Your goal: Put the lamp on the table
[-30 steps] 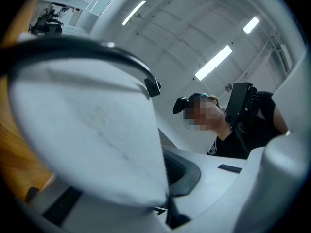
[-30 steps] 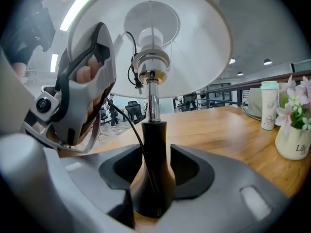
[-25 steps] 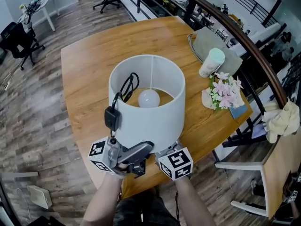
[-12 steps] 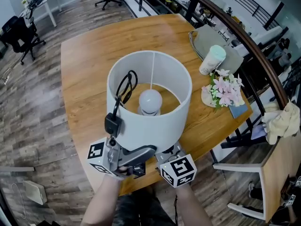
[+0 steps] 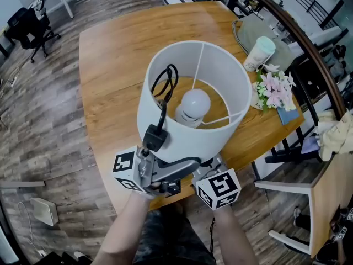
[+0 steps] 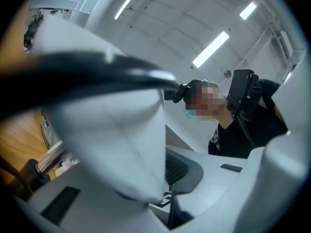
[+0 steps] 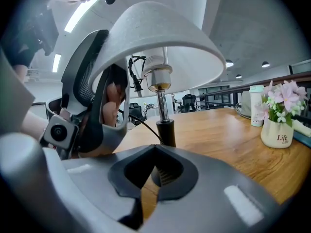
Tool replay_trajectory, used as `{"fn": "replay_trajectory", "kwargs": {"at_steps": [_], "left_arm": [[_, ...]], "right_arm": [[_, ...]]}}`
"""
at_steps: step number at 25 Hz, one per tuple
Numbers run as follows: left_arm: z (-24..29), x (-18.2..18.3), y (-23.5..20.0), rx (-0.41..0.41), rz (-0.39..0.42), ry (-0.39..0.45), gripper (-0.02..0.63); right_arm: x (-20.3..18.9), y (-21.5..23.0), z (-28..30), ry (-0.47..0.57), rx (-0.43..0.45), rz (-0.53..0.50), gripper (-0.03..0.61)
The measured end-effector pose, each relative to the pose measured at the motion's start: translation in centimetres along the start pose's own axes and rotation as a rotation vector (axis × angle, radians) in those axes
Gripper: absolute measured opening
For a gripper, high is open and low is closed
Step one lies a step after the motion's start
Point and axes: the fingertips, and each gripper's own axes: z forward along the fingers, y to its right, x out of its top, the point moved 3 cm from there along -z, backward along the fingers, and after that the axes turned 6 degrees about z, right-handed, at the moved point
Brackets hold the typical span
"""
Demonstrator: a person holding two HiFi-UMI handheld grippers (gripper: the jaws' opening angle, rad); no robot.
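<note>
A lamp with a white drum shade leans toward me over the wooden table, its bulb visible inside. A black cord with a switch hangs over the shade's near wall. My left gripper is shut on the shade's lower edge, and the white wall fills its view. My right gripper sits just under the shade, shut and empty. Ahead of it rises the lamp's metal stem. The lamp's foot is hidden.
A vase of pink flowers and a pale tumbler stand at the table's right side beside a grey tray. A railing runs behind them, a chair stands to the right, and the table's near edge is below my grippers.
The shade has come nearer and tilted more toward me, showing more of the bulb. The left gripper has kept its hold on the shade and the right stays under it.
</note>
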Motion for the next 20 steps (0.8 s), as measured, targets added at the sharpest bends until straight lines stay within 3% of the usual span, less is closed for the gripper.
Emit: {"fn": "replay_trajectory", "kwargs": {"at_steps": [6, 16, 20], "left_arm": [[-0.2, -0.3, -0.1, 0.022, 0.017, -0.006, 0.067], [-2.0, -3.8, -0.3, 0.131, 0.049, -0.176, 0.067], [-2.6, -4.6, -0.6, 0.159, 0.043, -0.185, 0.067]], "right_arm": [[-0.5, -0.3, -0.7, 0.000, -0.004, -0.006, 0.008], [-1.5, 0.0, -2.0, -0.016, -0.026, 0.002, 0.008], [-2.0, 0.2, -2.2, -0.006, -0.036, 0.018, 0.008]]}}
